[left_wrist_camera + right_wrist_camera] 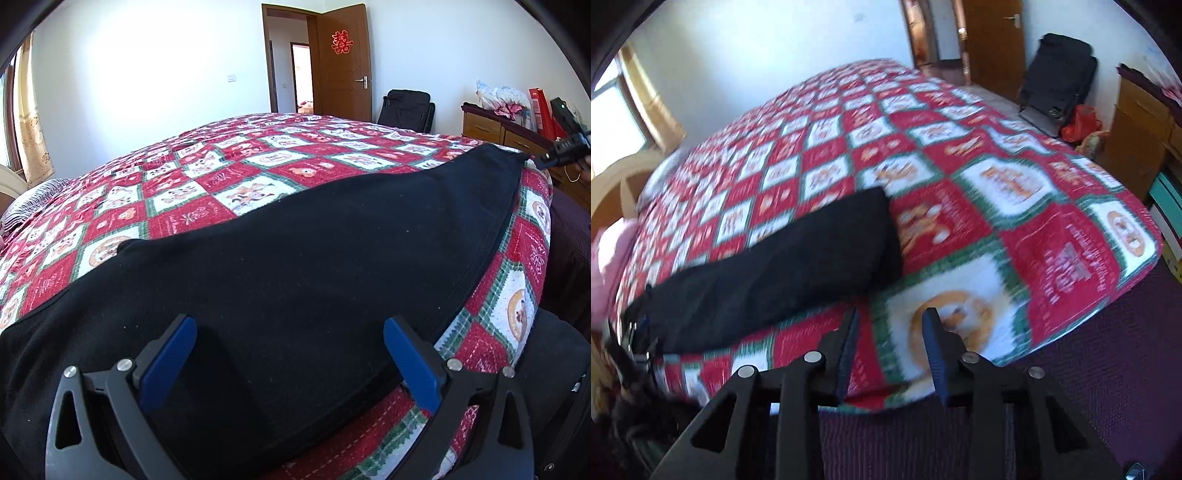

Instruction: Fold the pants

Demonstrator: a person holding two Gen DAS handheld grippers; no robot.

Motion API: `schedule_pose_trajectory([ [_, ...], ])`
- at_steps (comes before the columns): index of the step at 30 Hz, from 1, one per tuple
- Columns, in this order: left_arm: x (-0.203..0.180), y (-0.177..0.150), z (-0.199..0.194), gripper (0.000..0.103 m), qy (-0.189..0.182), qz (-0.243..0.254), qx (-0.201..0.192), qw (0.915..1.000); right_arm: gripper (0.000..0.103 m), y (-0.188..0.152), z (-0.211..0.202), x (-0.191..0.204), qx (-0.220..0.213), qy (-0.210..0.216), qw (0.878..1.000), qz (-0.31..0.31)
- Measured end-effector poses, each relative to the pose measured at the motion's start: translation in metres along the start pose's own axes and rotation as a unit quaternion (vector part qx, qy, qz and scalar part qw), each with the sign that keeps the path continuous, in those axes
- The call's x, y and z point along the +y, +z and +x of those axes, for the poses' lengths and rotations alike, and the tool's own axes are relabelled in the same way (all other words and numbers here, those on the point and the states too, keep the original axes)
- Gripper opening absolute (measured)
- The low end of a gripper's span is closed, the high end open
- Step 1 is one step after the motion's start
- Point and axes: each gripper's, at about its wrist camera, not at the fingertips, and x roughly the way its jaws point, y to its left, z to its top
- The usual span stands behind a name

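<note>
Left claw [290, 330]: black plastic frame with triangular cut-outs, silver round screws, ribbed blue pads [168, 360]. Right claw [891, 323]: the same black frame, silver screws, blue pads [934, 352].

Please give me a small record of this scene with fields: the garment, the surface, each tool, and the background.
garment: black pants lying flat, stretched along the near edge of the bed
surface: bed with red, white and green patchwork quilt
left tool: open, fingers over the near end of the pants, not pinching them
right tool: open, nothing between the fingers, over the quilt beside the far end of the pants
background: open brown door, wooden dresser, black chair
</note>
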Motion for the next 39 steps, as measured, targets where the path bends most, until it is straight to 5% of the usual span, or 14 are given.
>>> schedule_pose_trajectory([
  [9,0.002,-0.001,0.000,0.103,0.000,-0.003,-0.005,1.0000,0.037,0.018,0.023,0.007,-0.034,-0.013,0.999,0.030],
  [10,0.001,-0.001,0.000,0.103,0.000,-0.003,-0.005,1.0000,0.033,0.019,0.026,0.007,-0.038,-0.014,0.999,0.034],
  [11,0.002,-0.002,0.000,0.103,0.000,-0.003,-0.006,1.0000,0.012,0.019,0.027,0.009,-0.041,-0.020,0.998,0.035],
  [19,0.001,-0.002,0.000,0.103,0.000,-0.005,-0.009,0.9999,0.009,-0.001,0.006,0.003,-0.061,-0.018,0.997,0.036],
  [22,0.001,-0.002,0.000,0.103,0.001,-0.002,-0.008,1.0000,0.011,-0.002,0.013,-0.002,-0.069,-0.006,0.997,0.037],
  [24,0.000,-0.002,0.000,0.103,0.000,-0.002,-0.008,1.0000,0.022,0.001,0.009,-0.009,-0.066,0.014,0.996,0.052],
  [26,0.000,-0.002,0.000,0.103,0.001,-0.002,-0.008,1.0000,0.050,0.003,-0.003,-0.014,-0.085,0.001,0.994,0.069],
  [29,0.001,-0.003,0.000,0.103,0.003,0.001,-0.008,1.0000,0.050,0.013,-0.024,-0.020,-0.124,-0.025,0.989,0.076],
  [33,0.001,-0.003,0.000,0.103,0.003,0.001,-0.008,1.0000,0.050,0.041,-0.024,-0.028,-0.131,0.028,0.986,0.099],
  [39,0.001,-0.003,0.000,0.103,0.002,0.001,-0.009,1.0000,0.046,0.069,0.033,-0.001,-0.049,0.026,0.997,0.061],
])
